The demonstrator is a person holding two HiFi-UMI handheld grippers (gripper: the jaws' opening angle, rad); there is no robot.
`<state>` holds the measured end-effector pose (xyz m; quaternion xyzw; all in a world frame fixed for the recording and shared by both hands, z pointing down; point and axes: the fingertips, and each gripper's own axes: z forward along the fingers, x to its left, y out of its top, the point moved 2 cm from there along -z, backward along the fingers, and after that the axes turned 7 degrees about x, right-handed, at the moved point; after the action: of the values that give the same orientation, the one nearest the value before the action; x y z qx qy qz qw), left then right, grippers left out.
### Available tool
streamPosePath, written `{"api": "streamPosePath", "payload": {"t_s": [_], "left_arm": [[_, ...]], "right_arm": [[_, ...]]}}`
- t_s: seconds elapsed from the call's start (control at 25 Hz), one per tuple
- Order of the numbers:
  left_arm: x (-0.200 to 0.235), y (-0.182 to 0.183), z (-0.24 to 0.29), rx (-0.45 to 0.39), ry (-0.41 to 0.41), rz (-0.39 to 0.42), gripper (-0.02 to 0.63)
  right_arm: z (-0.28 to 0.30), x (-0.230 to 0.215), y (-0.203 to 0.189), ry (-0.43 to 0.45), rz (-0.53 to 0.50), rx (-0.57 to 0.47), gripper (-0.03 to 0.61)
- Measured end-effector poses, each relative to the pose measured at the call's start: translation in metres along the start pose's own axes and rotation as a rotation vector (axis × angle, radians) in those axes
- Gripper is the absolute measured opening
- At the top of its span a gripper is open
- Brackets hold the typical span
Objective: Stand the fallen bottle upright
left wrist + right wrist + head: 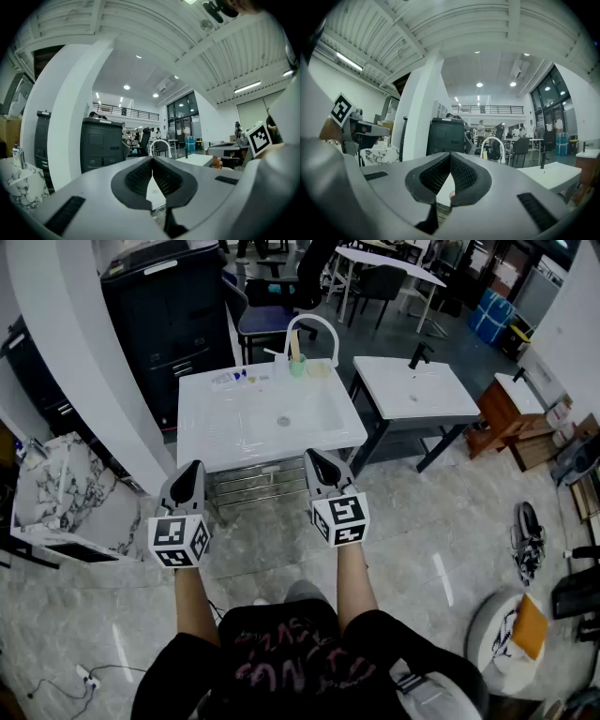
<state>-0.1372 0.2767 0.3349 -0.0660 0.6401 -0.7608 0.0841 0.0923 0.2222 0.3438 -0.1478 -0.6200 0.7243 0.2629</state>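
Left gripper: I am holding my left gripper [191,474] level at the near edge of the sink [202,442], its jaws pressed together with nothing between them.
Right gripper: my right gripper [316,463] is hanging level beside it at 3 o'clock, jaws likewise closed and empty.
Bottle: the bottle [228,379] is lying on its side on the sink's back ledge, at about 1 o'clock from my left gripper and between 10 and 11 o'clock from my right, well apart from both.
Neighbours: a green cup [297,365] and the white arched faucet [319,324] are standing at 3 o'clock of the bottle (near enough to matter).
Stage: I judge the reach is not yet begun.
Risk, jaws: if I am arriving with the jaws closed, I am likely to shove the bottle instead of gripping it.
Risk, rolling: a nudge on that glossy ledge could send it rolling into the basin or off the back.
Risk, tilting: gripping far toward one end may let it swing as I am raising it.
Risk, neighbours: a wide sweep from the right could be knocking the cup.
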Motion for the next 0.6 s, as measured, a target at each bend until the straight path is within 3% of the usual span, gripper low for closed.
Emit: {"api": "streamPosePath", "payload": {"t_s": [0.6], "left_arm": [[0.011, -0.011, -0.008, 0.019, -0.012, -0.012, 0.017]], "right_arm": [[0.004, 0.015, -0.002, -0.003, -0.003, 0.008, 0.013]]}}
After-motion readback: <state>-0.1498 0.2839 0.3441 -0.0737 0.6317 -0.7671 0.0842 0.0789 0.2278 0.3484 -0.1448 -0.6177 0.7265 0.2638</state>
